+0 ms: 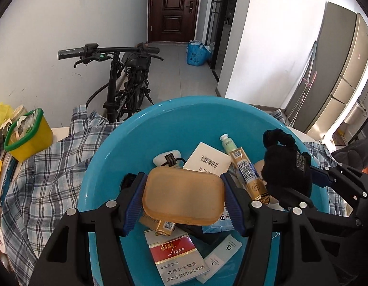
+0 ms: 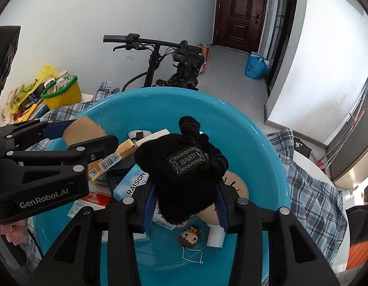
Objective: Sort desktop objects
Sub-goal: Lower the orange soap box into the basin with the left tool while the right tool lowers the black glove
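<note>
- Holding one thing in each gripper above the blue basin (image 1: 107,157), the person seems to be mid-sort, and whether these things are going into the basin or coming out of it cannot be told.
- The left gripper (image 1: 183,199) has its fingers (image 1: 134,202) clenched on the two short sides of a tan soap bar (image 1: 184,194), which sits level between them.
- The right gripper (image 2: 185,205) has its fingers (image 2: 149,205) clamped on a black plush pouch (image 2: 181,171) bearing a sewn "HAND" label.
- Below them the basin holds a mixed heap: a red cigarette pack (image 1: 176,257), a light blue box (image 2: 131,183), a gold tube (image 1: 246,171), a white card with a barcode (image 1: 207,158), and a small doll head (image 2: 190,234).
- The basin rests on a plaid cloth (image 1: 41,178) spread over the counter.
- Farther left stands a yellow tub (image 1: 29,135) with a green rim, holding small clutter.
- Beyond the counter, a black bicycle (image 1: 126,81) leans by the wall.
- Next, each thing likely needs a clear destination, then a slow release so that neither topples the heap.
</note>
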{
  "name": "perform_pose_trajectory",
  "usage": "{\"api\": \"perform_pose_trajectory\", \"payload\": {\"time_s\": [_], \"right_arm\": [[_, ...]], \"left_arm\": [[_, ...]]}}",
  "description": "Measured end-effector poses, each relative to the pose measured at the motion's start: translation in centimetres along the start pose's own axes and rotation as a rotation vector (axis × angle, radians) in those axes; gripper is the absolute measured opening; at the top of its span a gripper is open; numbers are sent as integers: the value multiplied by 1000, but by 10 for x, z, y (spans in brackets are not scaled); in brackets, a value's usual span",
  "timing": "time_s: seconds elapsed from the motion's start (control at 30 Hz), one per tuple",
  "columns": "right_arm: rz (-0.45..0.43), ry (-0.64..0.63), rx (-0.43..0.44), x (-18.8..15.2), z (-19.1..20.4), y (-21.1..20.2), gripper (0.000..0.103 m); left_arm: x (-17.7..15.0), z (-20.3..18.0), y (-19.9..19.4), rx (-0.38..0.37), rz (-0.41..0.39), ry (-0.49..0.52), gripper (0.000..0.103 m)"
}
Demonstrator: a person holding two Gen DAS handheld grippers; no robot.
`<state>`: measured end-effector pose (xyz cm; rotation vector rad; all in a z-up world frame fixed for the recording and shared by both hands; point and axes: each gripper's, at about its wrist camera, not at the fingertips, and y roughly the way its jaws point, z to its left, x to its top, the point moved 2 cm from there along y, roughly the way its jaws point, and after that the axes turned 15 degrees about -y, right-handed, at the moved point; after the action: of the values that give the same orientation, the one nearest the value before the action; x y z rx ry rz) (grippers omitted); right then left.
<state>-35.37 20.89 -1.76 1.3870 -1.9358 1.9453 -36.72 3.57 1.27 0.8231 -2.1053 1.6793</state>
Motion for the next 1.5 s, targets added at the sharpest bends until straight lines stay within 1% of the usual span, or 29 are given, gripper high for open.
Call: {"api": "perform_pose_trajectory", "payload": {"time_s": [0.07,0.23,0.47,0.6,0.7,0.9,0.93,0.97,1.0,1.1,1.23,1.5], "right_arm": [[-4,13,-16,0,-3,0,42],[-4,30,-25,0,-10,-3,42],[16,24,-21,0,-9,5,42],[10,16,-21,1,-6,3,42],[7,12,-23,1,-4,2,42],[4,19,-35,1,-7,0,42],[2,22,-35,1,-8,0,42],[2,24,-37,1,-9,0,42],[2,27,-38,0,-10,0,42],[4,34,-45,0,-13,0,42],[6,40,-49,-1,-16,0,42],[12,42,-40,-2,-15,5,43]], "left_arm": [[-1,0,6,4,13,-1,65],[-4,1,20,0,55,-15,65],[-5,-2,19,-3,55,-10,65],[-4,-2,19,-26,68,-19,65],[-4,-2,17,-9,57,-12,65],[-3,-2,17,-4,57,-16,65],[-3,-2,18,1,58,-15,71],[-2,-1,18,9,56,-12,85],[-2,-1,17,15,43,-8,87],[0,0,13,44,18,-5,87],[2,2,10,31,14,-12,87],[2,0,6,31,10,-2,87]]}}
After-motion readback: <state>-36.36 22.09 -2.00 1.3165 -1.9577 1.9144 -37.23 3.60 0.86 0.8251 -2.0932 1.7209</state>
